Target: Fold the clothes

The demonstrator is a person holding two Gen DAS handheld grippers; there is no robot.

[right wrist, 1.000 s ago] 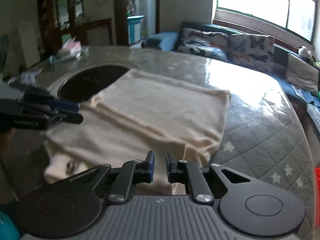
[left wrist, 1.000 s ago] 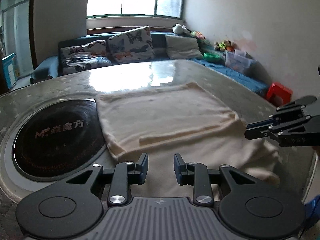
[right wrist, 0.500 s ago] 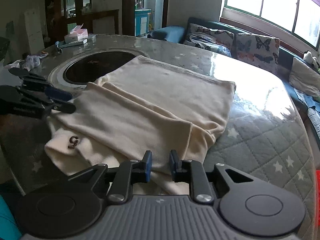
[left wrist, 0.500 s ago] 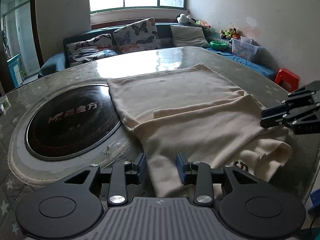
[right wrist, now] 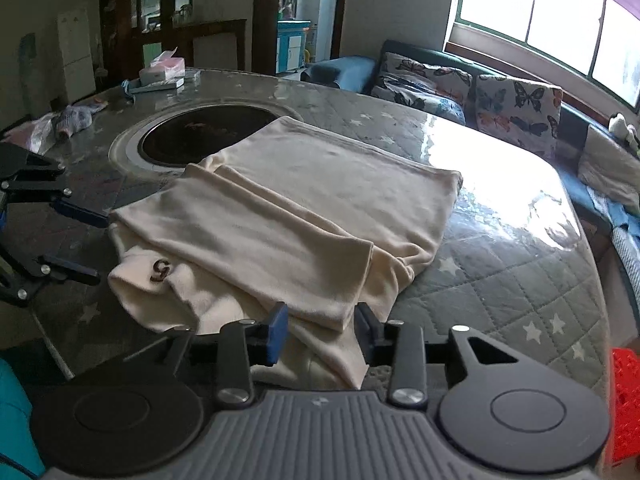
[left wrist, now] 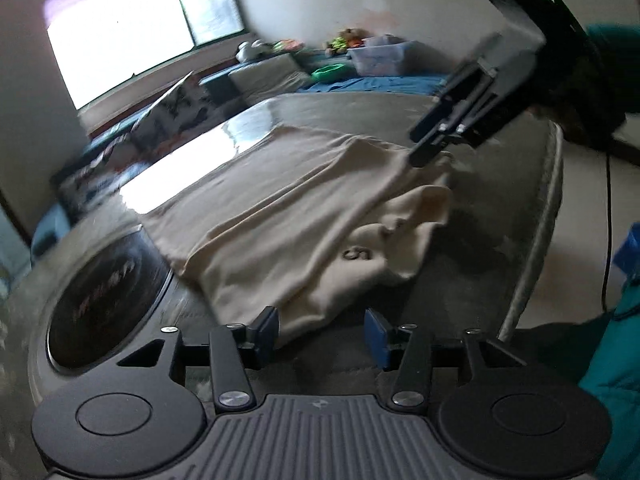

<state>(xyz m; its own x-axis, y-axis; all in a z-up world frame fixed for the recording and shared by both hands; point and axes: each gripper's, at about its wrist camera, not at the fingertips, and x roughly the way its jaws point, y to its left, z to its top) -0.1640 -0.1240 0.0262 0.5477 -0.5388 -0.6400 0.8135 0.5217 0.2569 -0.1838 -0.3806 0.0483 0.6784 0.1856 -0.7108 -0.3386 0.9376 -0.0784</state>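
Left gripper (left wrist: 322, 334): fingers spread, empty; near left corner of cream knit garment (right wrist: 288, 216) just ahead of blue pads. Garment lies part-folded on grey quilted star-print table cover (right wrist: 500, 272), one panel over body, collar end with dark "G" mark (right wrist: 160, 270) rumpled between grippers. Right gripper (right wrist: 320, 330): fingers apart, empty, straddling near hem. Judgement: mid-fold; next grab wants both corners pinched evenly. Right view alone shows far hem, black round inset hob (right wrist: 200, 136); left view blurred.
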